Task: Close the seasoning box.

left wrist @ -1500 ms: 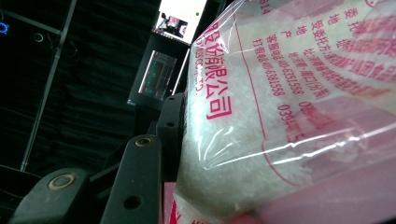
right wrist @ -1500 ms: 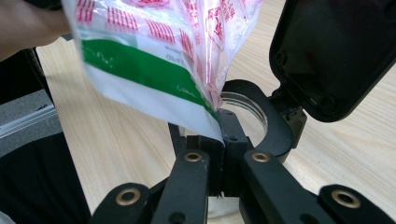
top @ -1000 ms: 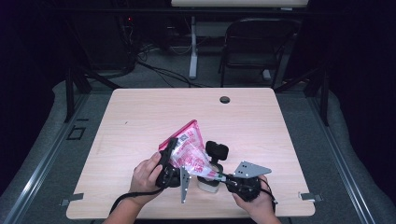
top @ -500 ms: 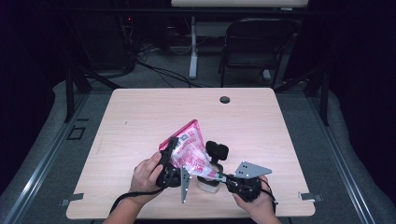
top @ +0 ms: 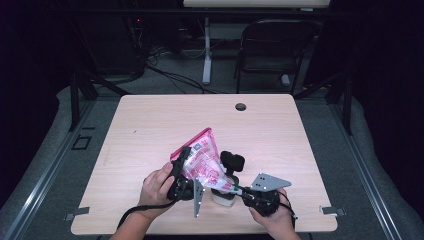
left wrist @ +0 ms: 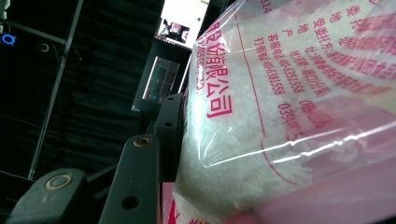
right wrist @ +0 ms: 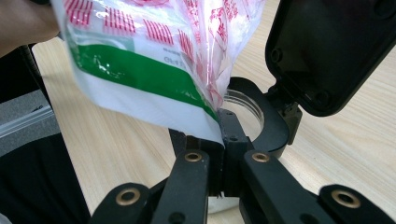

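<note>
A clear plastic bag (top: 202, 160) with pink print and white granules inside is tilted over the front middle of the table. My left gripper (top: 182, 167) is shut on the bag's upper left side; one black finger (left wrist: 168, 135) presses against the bag (left wrist: 289, 93). My right gripper (right wrist: 223, 126) is shut on the lower corner of the bag (right wrist: 140, 60), at its white and green edge. Just behind that corner stands a small clear jar (right wrist: 247, 105) with its black flip lid (right wrist: 327, 51) standing open. In the high view the jar (top: 223, 197) sits under the bag, with the lid (top: 232, 161) beside it.
The light wooden table (top: 150, 125) has a round cable hole (top: 240, 106) near its far edge. A black chair (top: 272, 50) and desk legs stand on the floor beyond the table. A hand holds each gripper at the front edge.
</note>
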A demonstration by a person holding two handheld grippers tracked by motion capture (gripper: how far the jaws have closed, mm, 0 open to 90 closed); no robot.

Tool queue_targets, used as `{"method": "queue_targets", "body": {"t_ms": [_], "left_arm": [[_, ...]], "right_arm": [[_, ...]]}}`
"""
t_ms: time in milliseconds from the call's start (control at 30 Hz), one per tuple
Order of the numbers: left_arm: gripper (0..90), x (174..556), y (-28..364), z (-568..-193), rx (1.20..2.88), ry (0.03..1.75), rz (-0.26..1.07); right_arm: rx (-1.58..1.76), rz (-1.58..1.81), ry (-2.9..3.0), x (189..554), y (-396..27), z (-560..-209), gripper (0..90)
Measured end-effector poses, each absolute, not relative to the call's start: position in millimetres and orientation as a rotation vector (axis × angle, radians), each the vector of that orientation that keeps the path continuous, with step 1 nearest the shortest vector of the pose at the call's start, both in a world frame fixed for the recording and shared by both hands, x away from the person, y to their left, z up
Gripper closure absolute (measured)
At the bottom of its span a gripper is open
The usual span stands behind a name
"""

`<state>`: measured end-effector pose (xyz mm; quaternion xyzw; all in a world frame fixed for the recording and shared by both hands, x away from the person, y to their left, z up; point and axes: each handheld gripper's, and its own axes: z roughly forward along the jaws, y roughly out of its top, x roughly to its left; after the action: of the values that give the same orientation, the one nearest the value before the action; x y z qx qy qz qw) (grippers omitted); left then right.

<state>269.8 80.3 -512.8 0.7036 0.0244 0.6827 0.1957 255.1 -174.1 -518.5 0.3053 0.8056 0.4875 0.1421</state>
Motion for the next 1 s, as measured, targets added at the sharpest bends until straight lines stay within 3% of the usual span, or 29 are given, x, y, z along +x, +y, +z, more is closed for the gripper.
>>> {"method": "queue_targets", "body": {"t_ms": [1000], "left_arm": [[63.4, 268.6, 80.0, -511.7, 1.976, 0.036, 1.931]], "right_arm": [[0.897, 1.413, 2.304, 254.7, -175.1, -518.7, 90.0]]}}
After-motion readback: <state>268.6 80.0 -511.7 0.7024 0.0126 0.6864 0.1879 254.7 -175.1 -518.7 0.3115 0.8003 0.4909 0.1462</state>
